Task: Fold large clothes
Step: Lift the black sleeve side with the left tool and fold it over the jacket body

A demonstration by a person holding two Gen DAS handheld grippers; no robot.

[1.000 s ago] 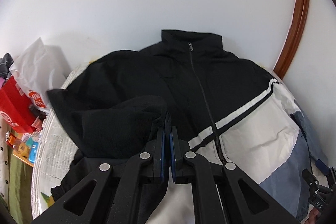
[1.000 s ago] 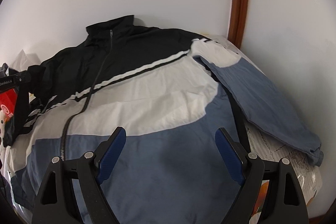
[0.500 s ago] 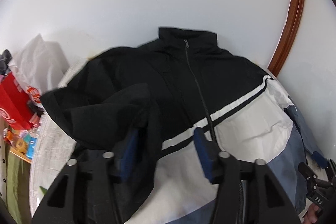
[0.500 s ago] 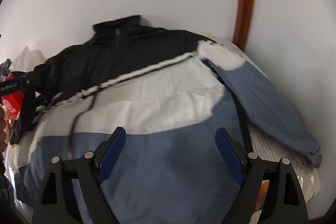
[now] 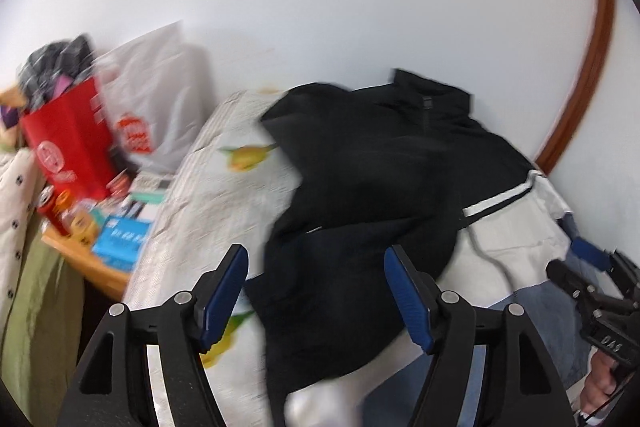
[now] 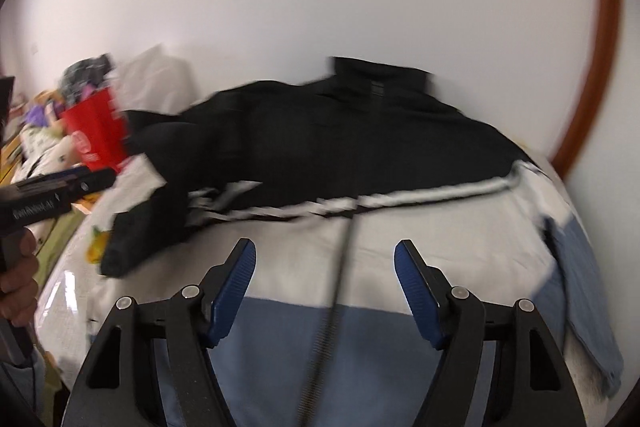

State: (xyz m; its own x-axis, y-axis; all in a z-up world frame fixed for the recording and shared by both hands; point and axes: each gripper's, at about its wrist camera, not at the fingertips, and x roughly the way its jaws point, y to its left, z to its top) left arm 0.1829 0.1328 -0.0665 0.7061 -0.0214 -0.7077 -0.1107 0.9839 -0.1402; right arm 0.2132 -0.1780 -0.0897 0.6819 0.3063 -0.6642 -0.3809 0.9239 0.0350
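Black folded-over sleeve [image 5: 352,267] of the black, white and blue zip jacket [image 6: 400,259] lies just beyond the left gripper [image 5: 316,291], whose jaws have just been opening with nothing clamped between them.

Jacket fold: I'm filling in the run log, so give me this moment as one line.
jacket: flat, black sleeve folded across front | left gripper: jaws open, empty | right gripper: jaws open, empty

You can read "DAS" on the right gripper [image 5: 600,291] body. Lettering on the left gripper [image 6: 60,193], red bag [image 5: 72,147] and white bag [image 5: 156,107] is too blurred.
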